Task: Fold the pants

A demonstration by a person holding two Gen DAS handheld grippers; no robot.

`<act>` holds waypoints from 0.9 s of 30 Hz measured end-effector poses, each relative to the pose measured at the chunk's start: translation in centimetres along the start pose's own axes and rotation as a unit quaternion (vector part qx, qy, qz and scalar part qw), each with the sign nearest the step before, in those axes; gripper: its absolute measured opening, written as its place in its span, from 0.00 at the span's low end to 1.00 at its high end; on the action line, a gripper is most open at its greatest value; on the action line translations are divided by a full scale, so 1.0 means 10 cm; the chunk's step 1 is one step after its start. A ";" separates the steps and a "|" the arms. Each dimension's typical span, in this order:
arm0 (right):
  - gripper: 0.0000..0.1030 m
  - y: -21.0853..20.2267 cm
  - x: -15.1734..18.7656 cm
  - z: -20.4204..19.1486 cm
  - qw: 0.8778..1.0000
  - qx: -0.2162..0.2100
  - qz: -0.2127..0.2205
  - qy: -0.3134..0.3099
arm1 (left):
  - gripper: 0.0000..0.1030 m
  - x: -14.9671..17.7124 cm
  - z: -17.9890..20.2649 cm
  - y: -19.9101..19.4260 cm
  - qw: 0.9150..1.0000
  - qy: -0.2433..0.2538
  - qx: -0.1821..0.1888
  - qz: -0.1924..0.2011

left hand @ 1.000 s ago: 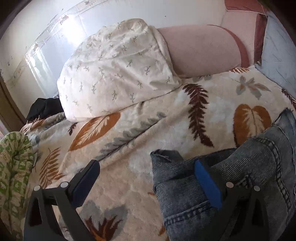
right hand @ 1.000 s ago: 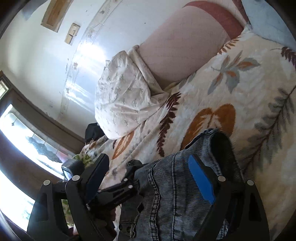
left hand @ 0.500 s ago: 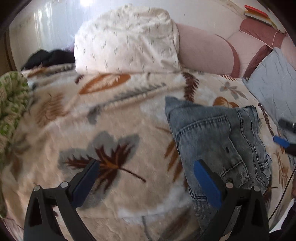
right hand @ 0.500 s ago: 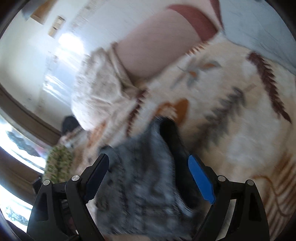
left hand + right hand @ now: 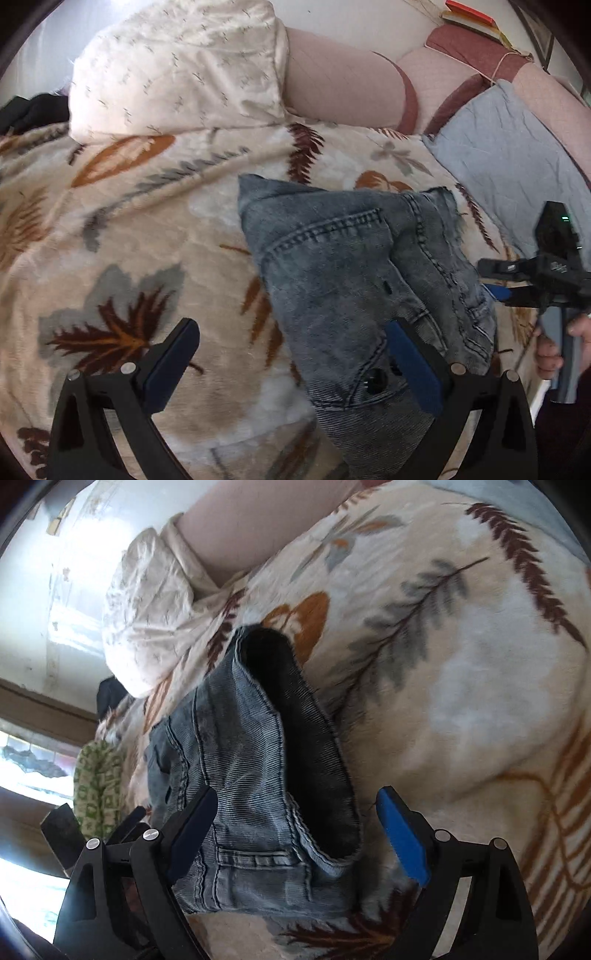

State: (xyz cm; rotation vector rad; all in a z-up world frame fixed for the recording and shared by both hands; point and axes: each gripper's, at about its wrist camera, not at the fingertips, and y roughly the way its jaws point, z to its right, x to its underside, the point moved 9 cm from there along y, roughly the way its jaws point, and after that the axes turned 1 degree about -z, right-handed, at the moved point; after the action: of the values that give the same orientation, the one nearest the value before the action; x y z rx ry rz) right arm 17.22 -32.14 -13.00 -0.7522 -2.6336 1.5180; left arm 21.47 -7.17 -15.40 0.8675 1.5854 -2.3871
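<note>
The folded denim pants (image 5: 354, 280) are lying on the leaf-patterned blanket (image 5: 129, 240) near the pillows. The left gripper (image 5: 291, 365) is hovering over their near corner, jaws wide apart and gripping nothing. The right gripper (image 5: 295, 834) is straddling the pants' edge, jaws equally wide, pads not pressing.

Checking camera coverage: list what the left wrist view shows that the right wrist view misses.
Only the left wrist view: the grey-blue pillow, the books on the headboard, and the right gripper seen from outside with the hand holding it.

Only the right wrist view: the window and the jeans' dark open end.

Both: the folded jeans, the leaf-print blanket, the cream pillow, open fingers.
</note>
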 end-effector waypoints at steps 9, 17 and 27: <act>0.89 0.17 0.09 -0.05 0.999 -0.030 -0.025 0.002 | 1.00 0.13 0.17 0.15 0.999 -0.001 0.043 -0.032; 0.89 0.25 0.19 -0.23 0.994 -0.091 -0.059 0.019 | 1.00 0.14 0.15 0.16 0.998 -0.022 0.056 -0.031; 0.80 0.24 0.21 -0.21 0.994 -0.078 -0.075 0.007 | 0.89 0.14 0.27 0.12 0.997 0.002 0.072 -0.023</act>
State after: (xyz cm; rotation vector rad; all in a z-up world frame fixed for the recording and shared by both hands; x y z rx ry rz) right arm 16.85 -28.57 -14.31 -0.5544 -2.7529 1.2789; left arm 19.77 -9.77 -16.37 0.8697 1.4642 -2.5605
